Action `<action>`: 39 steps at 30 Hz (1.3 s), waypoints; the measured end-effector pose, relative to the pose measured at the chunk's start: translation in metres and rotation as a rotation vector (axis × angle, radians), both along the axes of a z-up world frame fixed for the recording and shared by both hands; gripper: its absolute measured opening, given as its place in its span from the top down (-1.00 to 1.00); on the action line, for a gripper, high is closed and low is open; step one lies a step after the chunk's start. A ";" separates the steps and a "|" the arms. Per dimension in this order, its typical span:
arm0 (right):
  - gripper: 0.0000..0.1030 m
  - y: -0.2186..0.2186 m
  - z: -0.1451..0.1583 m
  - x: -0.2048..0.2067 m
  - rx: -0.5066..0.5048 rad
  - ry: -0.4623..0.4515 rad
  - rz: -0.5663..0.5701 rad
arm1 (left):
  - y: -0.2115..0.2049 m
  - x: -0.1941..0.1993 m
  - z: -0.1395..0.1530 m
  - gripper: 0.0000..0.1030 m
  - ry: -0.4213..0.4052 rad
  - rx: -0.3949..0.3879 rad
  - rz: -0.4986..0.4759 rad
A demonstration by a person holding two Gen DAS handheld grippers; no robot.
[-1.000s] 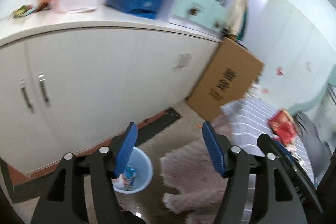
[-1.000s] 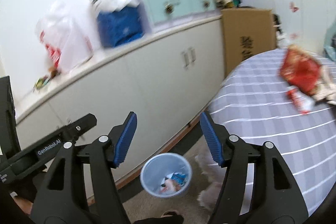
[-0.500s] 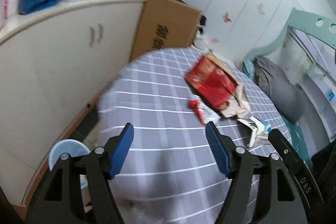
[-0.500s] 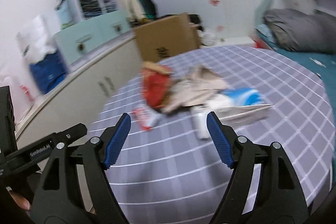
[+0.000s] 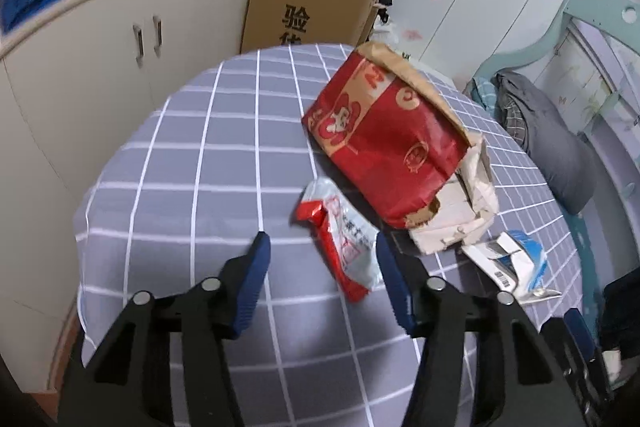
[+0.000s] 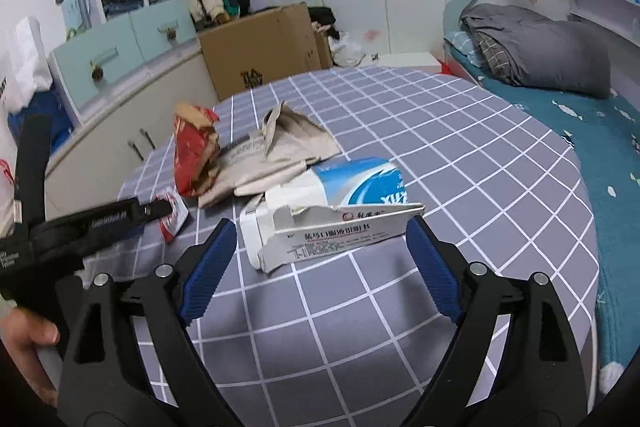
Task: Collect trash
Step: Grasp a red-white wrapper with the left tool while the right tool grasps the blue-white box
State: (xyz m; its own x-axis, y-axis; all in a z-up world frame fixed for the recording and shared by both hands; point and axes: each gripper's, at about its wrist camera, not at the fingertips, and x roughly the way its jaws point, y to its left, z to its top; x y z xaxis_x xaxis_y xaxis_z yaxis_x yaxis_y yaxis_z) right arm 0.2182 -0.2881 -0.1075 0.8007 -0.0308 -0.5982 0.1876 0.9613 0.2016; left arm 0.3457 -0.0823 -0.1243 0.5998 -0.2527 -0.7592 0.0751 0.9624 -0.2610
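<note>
On the round bench (image 5: 208, 163) with its grey, white-checked cloth, the trash lies in a loose cluster around a crumpled red paper bag (image 5: 384, 143) with printed cartoon figures. Just on the near side of that bag lies a small red-and-white plastic wrapper (image 5: 344, 239), and touching the bag's torn end is a heap of creased beige paper (image 6: 276, 151). Beyond the heap, seen from the bag, sits a torn white-and-blue cardboard box (image 6: 332, 211) with its flap open.

The left tongs (image 5: 320, 259) hover above the cloth with the wrapper's near end between their blue pads; the jaws have just been closing, yet they stand apart and neither pad visibly presses on the wrapper. The right tongs (image 6: 320, 251) have just been opening and stand wide apart, straddling the near edge of the torn box without touching it. A hand (image 6: 28, 343) grips the left tool at the lower left of the right wrist view. A brown cardboard carton (image 5: 312, 7) stands on the floor behind the bench, past the red bag.
</note>
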 end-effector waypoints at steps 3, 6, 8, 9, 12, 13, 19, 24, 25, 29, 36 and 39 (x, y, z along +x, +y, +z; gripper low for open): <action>-0.67 0.007 -0.003 0.007 -0.020 0.036 0.030 | -0.005 0.003 -0.002 0.27 -0.002 0.015 -0.017; -0.70 0.017 -0.008 0.019 -0.064 0.099 0.047 | -0.010 0.002 -0.004 0.76 -0.018 0.079 -0.036; -0.70 0.024 -0.012 0.032 -0.085 0.164 0.058 | -0.004 0.001 -0.004 0.84 -0.006 0.045 -0.035; -0.70 0.025 -0.013 0.037 -0.093 0.186 0.050 | 0.001 0.000 -0.004 0.85 0.002 0.023 -0.032; -0.71 0.032 -0.011 0.048 -0.142 0.190 0.007 | 0.007 -0.009 -0.002 0.88 -0.016 0.034 -0.038; -0.74 0.034 -0.011 0.053 -0.159 0.194 -0.003 | 0.009 -0.012 -0.001 0.89 -0.023 0.034 -0.040; -0.73 0.039 -0.014 0.068 -0.226 0.227 -0.050 | 0.020 -0.032 0.005 0.90 -0.045 -0.005 -0.073; 0.44 0.026 -0.008 0.058 -0.220 0.174 -0.080 | 0.020 -0.046 0.012 0.91 -0.068 -0.034 -0.113; 0.49 0.023 -0.007 0.055 -0.215 0.165 -0.084 | 0.021 -0.050 0.013 0.91 -0.070 -0.043 -0.123; 0.88 0.008 0.001 0.035 -0.181 0.101 -0.085 | 0.023 -0.062 0.018 0.91 -0.082 -0.073 -0.144; 0.95 -0.014 0.021 -0.006 -0.110 -0.031 -0.092 | 0.032 -0.078 0.031 0.91 -0.116 -0.102 -0.150; 0.96 -0.022 0.030 -0.018 -0.075 -0.069 -0.093 | 0.036 -0.083 0.035 0.91 -0.124 -0.115 -0.151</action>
